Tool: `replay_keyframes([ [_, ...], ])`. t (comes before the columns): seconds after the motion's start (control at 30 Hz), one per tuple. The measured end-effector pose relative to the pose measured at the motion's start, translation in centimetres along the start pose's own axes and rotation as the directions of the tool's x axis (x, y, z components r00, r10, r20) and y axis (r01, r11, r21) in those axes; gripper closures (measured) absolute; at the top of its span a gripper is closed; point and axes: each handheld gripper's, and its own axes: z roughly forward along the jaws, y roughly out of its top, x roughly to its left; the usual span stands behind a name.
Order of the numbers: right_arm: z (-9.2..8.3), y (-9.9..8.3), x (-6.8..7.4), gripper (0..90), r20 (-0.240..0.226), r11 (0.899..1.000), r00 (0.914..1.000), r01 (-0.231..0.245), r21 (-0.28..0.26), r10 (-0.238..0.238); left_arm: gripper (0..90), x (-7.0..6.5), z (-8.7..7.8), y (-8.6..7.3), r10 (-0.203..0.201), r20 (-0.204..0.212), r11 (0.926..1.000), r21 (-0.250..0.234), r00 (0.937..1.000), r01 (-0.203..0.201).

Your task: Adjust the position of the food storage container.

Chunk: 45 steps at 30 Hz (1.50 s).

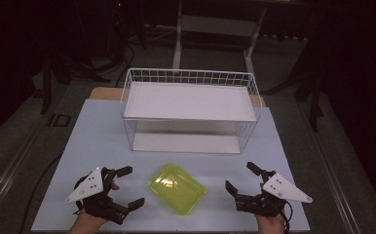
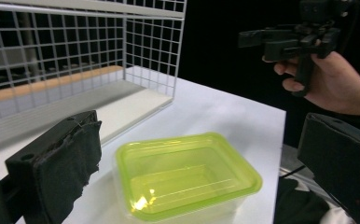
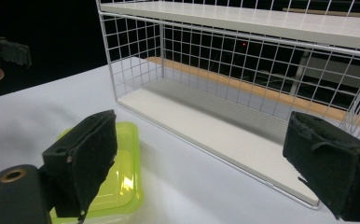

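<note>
A translucent yellow-green plastic container (image 1: 178, 188) lies open side up on the pale table (image 1: 98, 141), near its front edge and between my two grippers. My left gripper (image 1: 130, 186) stands open to the container's left, nothing between its jaws. In the left gripper view the container (image 2: 186, 173) sits just beyond the two padded jaws. My right gripper (image 1: 243, 176) is open to the container's right, jaws wide and empty. The right gripper view has the container (image 3: 117, 184) partly behind its left jaw.
A white wire rack (image 1: 190, 110) with a flat upper shelf and a lower shelf stands at the middle back of the table. Its open front faces me. Dark floor and table legs lie beyond.
</note>
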Motion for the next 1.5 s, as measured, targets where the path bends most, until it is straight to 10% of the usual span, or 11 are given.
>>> replay_keyframes([
  [0.37,0.3,0.0,0.1,10.0,-0.017,1.000,0.9997,-0.015,0.011,0.015,0.2,-1.6,1.4,0.1,0.021,0.067,0.9977,0.062,0.9975,-0.025],
  [0.6,0.4,-0.1,0.1,10.0,-0.026,0.999,0.9992,-0.028,0.021,0.029,35.7,-2.0,2.0,-0.6,0.021,0.120,0.9937,0.107,0.9926,-0.034],
  [0.73,0.5,-0.1,-0.1,10.0,-0.029,0.999,0.9986,-0.044,0.022,0.045,66.2,-3.1,3.2,-1.5,0.047,0.166,0.9768,0.198,0.9849,-0.080],
  [0.93,0.6,-0.2,-0.2,10.0,-0.039,0.998,0.9976,-0.057,0.027,0.058,89.1,-3.8,4.5,-2.5,0.078,0.178,0.9595,0.254,0.9810,-0.122],
  [1.3,0.4,-0.1,-0.4,10.0,-0.050,0.998,0.9971,-0.057,0.024,0.058,90.0,-4.3,8.2,-4.6,0.165,0.245,0.9027,0.353,0.9552,-0.247],
  [1.5,0.3,-0.1,-0.4,10.0,-0.059,0.998,0.9966,-0.055,0.020,0.056,90.0,-4.2,9.7,-4.7,0.154,0.239,0.9084,0.348,0.9589,-0.232],
])
